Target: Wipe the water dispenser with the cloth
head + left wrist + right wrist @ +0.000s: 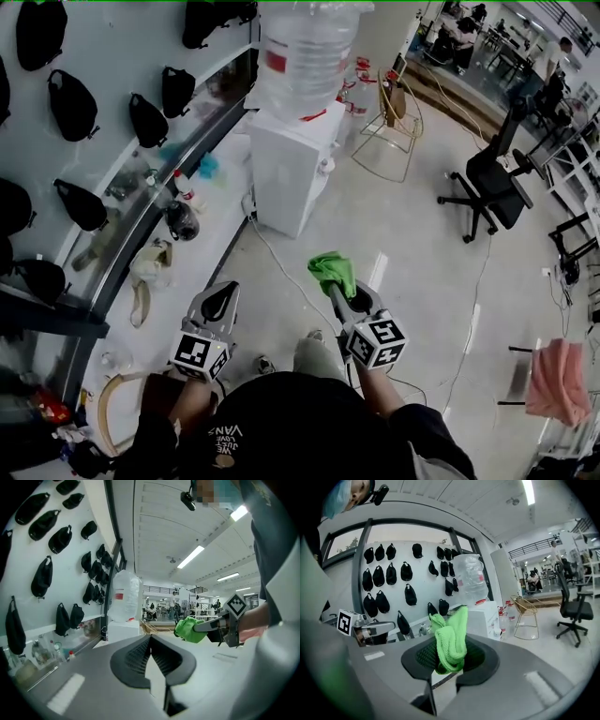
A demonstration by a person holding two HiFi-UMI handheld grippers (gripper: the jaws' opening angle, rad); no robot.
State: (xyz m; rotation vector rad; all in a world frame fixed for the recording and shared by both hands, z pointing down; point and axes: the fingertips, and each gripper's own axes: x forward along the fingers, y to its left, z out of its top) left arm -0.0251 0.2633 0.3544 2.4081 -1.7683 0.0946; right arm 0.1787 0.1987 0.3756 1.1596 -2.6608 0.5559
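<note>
The white water dispenser [291, 169] stands on the floor ahead by the wall, with a large clear bottle [305, 52] on top. My right gripper [337, 284] is shut on a bright green cloth [333, 271], held in the air well short of the dispenser. In the right gripper view the cloth [450, 637] hangs bunched between the jaws, with the dispenser [483, 618] beyond. My left gripper [218, 302] is shut with nothing in it, beside the right one. The left gripper view shows the dispenser [123, 631] far off and the cloth [188, 629].
Black bags [73, 103] hang on the wall at left above a shelf [141, 202] with bottles. A gold wire chair [394, 127] stands behind the dispenser, and a black office chair [492, 183] at right. A cable [281, 272] runs along the floor. A pink cloth [555, 380] hangs at right.
</note>
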